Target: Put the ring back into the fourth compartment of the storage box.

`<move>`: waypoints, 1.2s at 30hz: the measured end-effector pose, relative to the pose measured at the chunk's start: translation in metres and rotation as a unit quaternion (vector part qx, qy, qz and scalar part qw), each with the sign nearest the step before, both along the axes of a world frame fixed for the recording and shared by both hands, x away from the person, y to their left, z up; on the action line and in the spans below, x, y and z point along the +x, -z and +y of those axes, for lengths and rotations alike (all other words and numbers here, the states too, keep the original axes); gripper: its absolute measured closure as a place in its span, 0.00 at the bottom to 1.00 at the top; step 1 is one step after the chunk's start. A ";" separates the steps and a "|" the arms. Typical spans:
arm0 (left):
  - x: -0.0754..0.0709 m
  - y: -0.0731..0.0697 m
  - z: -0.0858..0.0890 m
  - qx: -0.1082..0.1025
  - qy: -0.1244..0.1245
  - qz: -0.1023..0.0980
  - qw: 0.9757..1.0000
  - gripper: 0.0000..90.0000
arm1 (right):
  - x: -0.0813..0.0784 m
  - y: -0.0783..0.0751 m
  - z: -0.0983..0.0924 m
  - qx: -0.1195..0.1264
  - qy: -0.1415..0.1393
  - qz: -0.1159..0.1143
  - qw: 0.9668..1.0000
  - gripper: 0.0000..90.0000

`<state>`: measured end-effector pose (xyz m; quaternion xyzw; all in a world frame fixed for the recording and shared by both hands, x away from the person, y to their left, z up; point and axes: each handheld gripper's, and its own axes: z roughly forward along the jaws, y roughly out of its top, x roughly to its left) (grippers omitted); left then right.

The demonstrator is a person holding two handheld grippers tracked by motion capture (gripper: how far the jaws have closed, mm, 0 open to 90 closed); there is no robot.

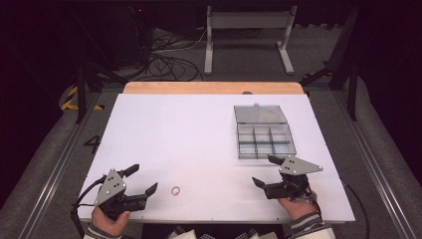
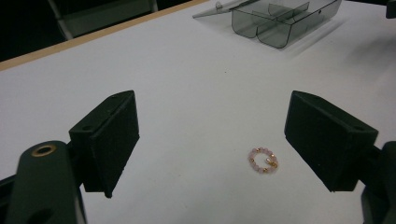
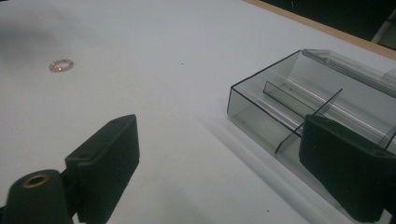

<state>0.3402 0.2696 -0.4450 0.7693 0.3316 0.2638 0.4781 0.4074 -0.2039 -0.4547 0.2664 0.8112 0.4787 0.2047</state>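
Wide-open, empty left claw (image 2: 212, 140) is what we are lowering squarely over bracelet (image 2: 263, 160), pads straddling it evenly on counter (image 2: 187, 70).

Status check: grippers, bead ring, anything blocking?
Left gripper open, right gripper open, both empty. Bead ring flat on table, ahead of left jaws, untouched. Compartment box lid open. Path clear.
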 end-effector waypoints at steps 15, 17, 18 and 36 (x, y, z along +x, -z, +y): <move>0.000 0.000 0.000 0.005 0.000 -0.004 1.000 0.21 | 0.000 -0.001 0.002 -0.002 -0.006 0.001 1.000 0.14; 0.000 0.000 0.000 0.005 0.000 -0.004 1.000 0.22 | 0.000 -0.001 0.003 -0.003 -0.007 0.000 1.000 0.14; -0.001 0.000 0.000 0.005 0.000 -0.004 1.000 0.22 | 0.000 -0.001 0.003 -0.003 -0.007 0.000 1.000 0.14; -0.001 0.000 0.000 0.001 0.000 0.000 1.000 0.21 | 0.001 -0.012 0.025 -0.007 -0.038 0.002 0.999 0.14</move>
